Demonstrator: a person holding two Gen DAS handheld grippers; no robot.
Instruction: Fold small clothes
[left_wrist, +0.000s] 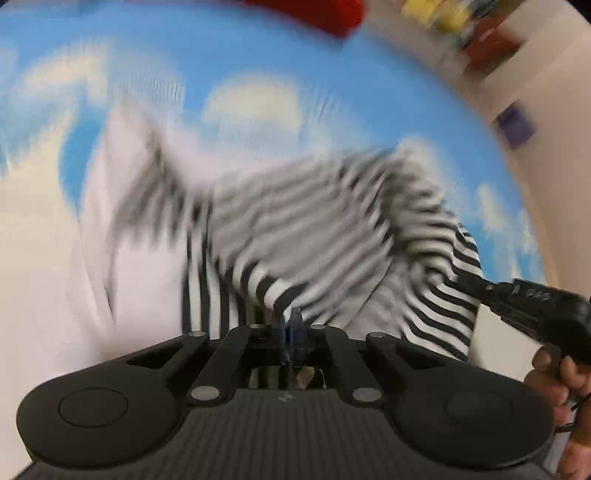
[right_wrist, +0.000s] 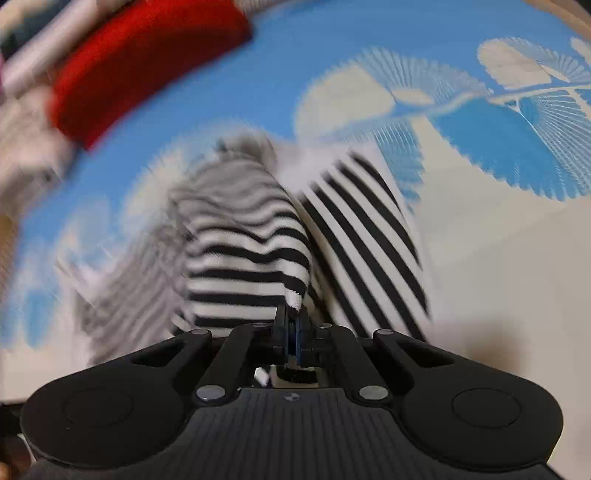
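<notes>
A small black-and-white striped garment (left_wrist: 314, 240) lies bunched on a blue sheet with white patterns (left_wrist: 240, 55). My left gripper (left_wrist: 291, 321) is shut, pinching a striped edge of it. At the right of the left wrist view, the right gripper (left_wrist: 480, 290) clamps another striped edge, held by a person's hand (left_wrist: 565, 373). In the right wrist view the striped garment (right_wrist: 251, 258) rises in a fold straight ahead. There my right gripper (right_wrist: 293, 317) is shut on its white hem corner. Both views are blurred.
A red cloth (right_wrist: 140, 66) lies at the far side of the blue sheet (right_wrist: 498, 147), also seen as a red cloth (left_wrist: 325, 14) at the top. Pale fabric (left_wrist: 129, 288) spreads to the left. Blurred yellow and red items (left_wrist: 454, 22) sit beyond the sheet's edge.
</notes>
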